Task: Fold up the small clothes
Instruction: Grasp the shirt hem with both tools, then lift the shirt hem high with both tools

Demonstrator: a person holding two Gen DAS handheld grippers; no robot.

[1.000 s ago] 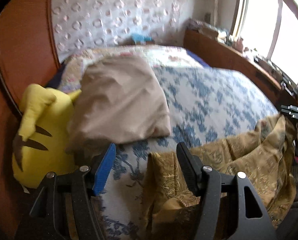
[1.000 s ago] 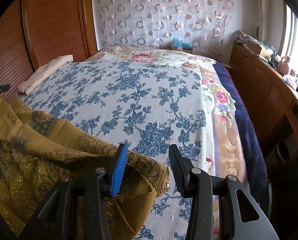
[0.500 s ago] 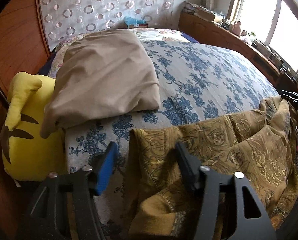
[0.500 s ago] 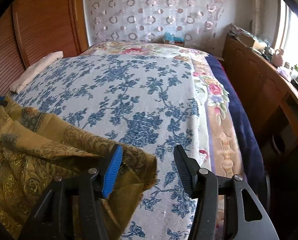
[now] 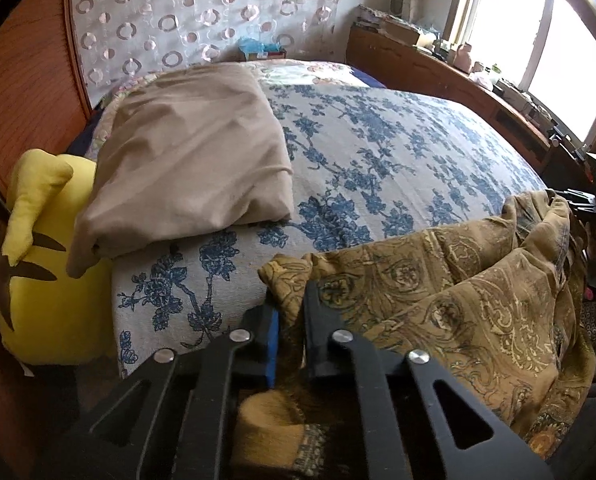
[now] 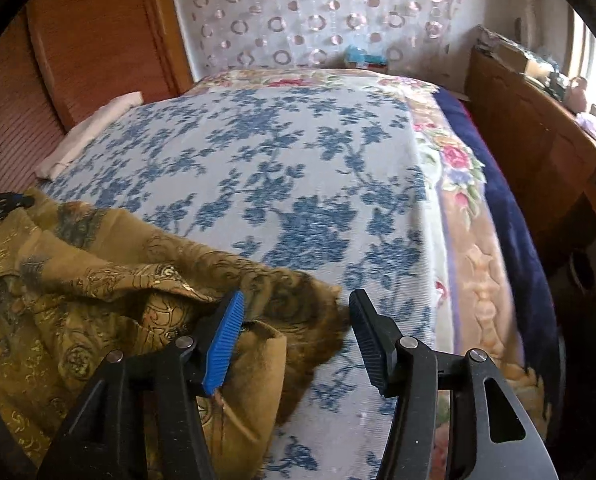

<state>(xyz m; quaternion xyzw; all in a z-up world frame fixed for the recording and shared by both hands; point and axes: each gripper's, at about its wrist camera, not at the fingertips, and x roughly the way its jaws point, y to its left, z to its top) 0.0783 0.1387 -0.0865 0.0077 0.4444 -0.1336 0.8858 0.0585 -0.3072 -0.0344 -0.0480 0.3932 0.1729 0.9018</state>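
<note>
Left tongs (image 5: pixel 289 320): jaws have just been closing and now pinch a corner of the gold patterned cloth (image 5: pixel 450 292); fabric bunched between the blue pad and the black one, a tuft poking up above the tips and more hanging below the jaws.

Right tongs (image 6: pixel 293 332): jaws stand apart, having narrowed a little just now. The other corner of the cloth (image 6: pixel 109 280) lies in the gap, against the blue pad on the left jaw; the right jaw is clear of the fabric, over the bedspread (image 6: pixel 281 168). No grip here.

The cloth: crumpled along the near edge of the bed, spread between the two tongs, part of it draping off the edge. Paisley-like print, darker gold on ochre.

Bedspread white with blue flowers. A beige folded sheet (image 5: pixel 189 164) lies on the far left part of the bed in the left view, one end overhanging a yellow plush toy (image 5: pixel 45 264) wedged beside the bed against the wooden wall panel (image 5: pixel 21 92). Curtain with ring pattern (image 5: pixel 201 20) behind the bed. Window (image 5: pixel 546 52) at the right, wooden ledge (image 5: pixel 450 76) below it cluttered with small items.
</note>
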